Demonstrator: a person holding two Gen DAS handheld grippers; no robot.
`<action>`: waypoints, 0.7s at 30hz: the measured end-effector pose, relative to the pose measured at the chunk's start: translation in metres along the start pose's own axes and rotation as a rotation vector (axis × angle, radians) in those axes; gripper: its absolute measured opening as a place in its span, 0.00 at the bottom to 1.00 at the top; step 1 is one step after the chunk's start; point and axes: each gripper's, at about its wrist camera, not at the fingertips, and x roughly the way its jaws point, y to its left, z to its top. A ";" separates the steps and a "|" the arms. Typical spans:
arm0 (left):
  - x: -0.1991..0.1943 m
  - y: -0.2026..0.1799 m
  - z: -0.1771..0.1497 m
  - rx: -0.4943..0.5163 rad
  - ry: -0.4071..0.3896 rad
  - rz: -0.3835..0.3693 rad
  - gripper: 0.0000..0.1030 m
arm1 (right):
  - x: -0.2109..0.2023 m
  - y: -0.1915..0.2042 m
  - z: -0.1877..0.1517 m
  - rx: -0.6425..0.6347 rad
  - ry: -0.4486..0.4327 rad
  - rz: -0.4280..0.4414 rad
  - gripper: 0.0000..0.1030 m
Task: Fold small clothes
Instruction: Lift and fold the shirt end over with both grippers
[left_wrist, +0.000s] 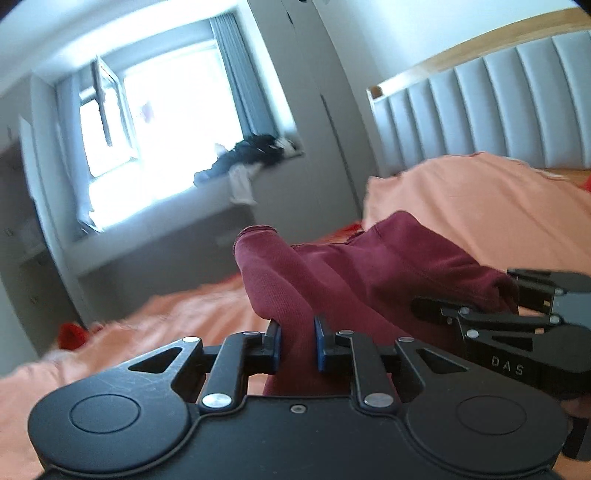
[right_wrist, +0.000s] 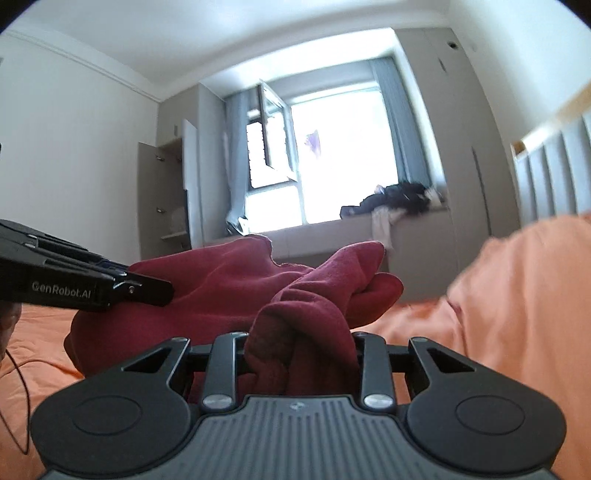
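The maroon garment is matt knitted cloth with a fine rib. The orange bed sheet is soft matt fabric. Each claw is matt black plastic with shiny metal rivets. The headboard looks smooth, padded and grey.

The right gripper pinches a bunched fold of the maroon garment, which hides its fingertips. The cloth drapes across to the left gripper, which comes in from the left edge and bites into another part. Orange bedding lies beneath. Behind, a bright window with dark clothes heaped on its sill, and a padded headboard at right.
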 end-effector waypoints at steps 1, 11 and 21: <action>0.005 0.003 0.000 0.008 -0.003 0.022 0.18 | 0.009 0.002 0.001 -0.005 -0.007 0.009 0.32; 0.072 0.056 -0.018 -0.109 0.064 0.041 0.19 | 0.099 0.013 -0.016 -0.027 0.081 0.051 0.32; 0.117 0.083 -0.071 -0.254 0.200 0.001 0.23 | 0.127 0.013 -0.054 -0.016 0.284 0.013 0.40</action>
